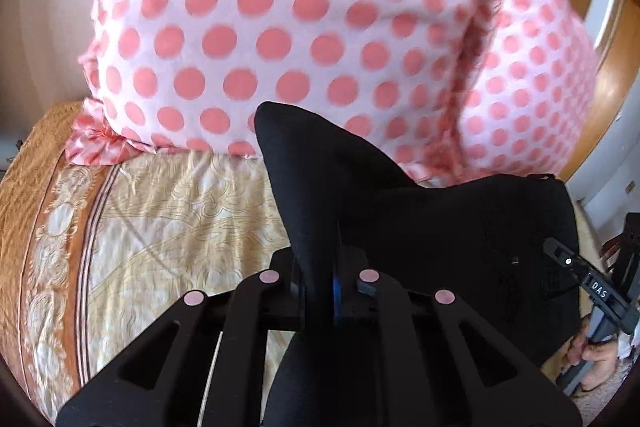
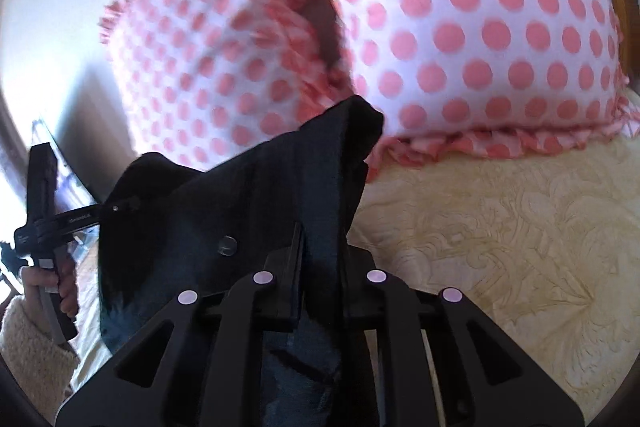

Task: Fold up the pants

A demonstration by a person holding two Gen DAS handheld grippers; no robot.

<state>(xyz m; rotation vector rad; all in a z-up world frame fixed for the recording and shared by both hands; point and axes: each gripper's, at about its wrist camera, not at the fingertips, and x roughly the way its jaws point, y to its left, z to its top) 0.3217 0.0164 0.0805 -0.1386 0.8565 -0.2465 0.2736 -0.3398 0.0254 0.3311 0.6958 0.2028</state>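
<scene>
The black pants (image 1: 420,219) hang stretched between my two grippers above the bed. My left gripper (image 1: 320,267) is shut on one corner of the cloth, which sticks up past the fingers. My right gripper (image 2: 320,251) is shut on the other corner of the pants (image 2: 240,211), near a small button (image 2: 227,245). The right gripper also shows at the right edge of the left wrist view (image 1: 560,255), pinching the cloth. The left gripper shows at the left of the right wrist view (image 2: 104,209), held in a hand.
Two pink polka-dot pillows (image 1: 280,27) (image 2: 480,27) stand at the head of the bed. A cream and tan patterned bedspread (image 1: 168,219) (image 2: 500,227) lies below. A wooden headboard (image 1: 608,79) curves behind the pillows.
</scene>
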